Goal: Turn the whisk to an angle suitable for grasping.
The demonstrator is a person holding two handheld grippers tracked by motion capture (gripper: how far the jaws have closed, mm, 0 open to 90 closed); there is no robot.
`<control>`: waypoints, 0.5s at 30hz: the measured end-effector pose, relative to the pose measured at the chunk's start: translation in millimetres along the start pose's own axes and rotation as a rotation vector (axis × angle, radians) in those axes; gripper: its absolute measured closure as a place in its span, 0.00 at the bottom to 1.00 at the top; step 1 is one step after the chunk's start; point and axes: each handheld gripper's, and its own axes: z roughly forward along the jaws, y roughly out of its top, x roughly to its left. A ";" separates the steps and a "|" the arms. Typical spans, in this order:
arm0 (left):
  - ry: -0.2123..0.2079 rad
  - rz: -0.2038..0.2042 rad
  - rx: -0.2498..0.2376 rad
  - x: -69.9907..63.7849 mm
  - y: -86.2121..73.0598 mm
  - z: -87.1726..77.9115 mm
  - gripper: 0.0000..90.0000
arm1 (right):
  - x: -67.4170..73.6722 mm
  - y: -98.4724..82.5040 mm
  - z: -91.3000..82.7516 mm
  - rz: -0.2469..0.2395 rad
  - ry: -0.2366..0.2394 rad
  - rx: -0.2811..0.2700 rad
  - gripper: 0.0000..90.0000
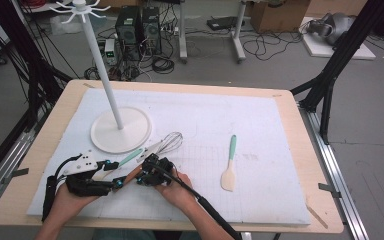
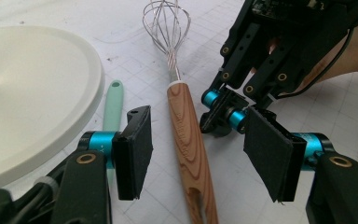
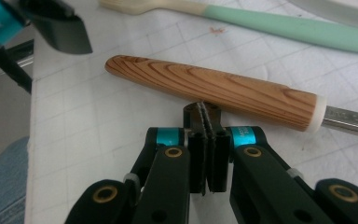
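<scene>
A whisk with a wooden handle [image 2: 186, 140] and a wire head [image 2: 167, 23] lies flat on the white mat. My left gripper [image 2: 200, 156] is open, one pad [image 2: 133, 154] on each side of the handle's end, and neither pad presses on it. From the opposite side my right gripper [image 3: 206, 114] is shut and empty, its tips right at the side of the handle [image 3: 214, 88]. In the high view the left gripper [image 1: 116, 174] and the right gripper [image 1: 142, 176] meet at the whisk [image 1: 170, 143] near the mat's front left.
A mint-handled spatula [image 2: 112, 105] lies beside the whisk, next to the white round base [image 1: 120, 131] of a tall hook stand. A second spatula [image 1: 230, 162] lies to the right on the mat [image 1: 260, 120].
</scene>
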 end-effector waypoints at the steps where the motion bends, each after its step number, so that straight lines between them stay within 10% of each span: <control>1: 0.001 -0.003 -0.001 -0.1 -0.1 0.0 0.46 | -0.3 0.7 0.7 -0.002 -0.003 -0.004 0.99; 15: 0.002 0.000 0.002 3.1 0.0 -0.5 0.46 | -1.3 5.7 1.7 0.008 0.001 -0.017 0.96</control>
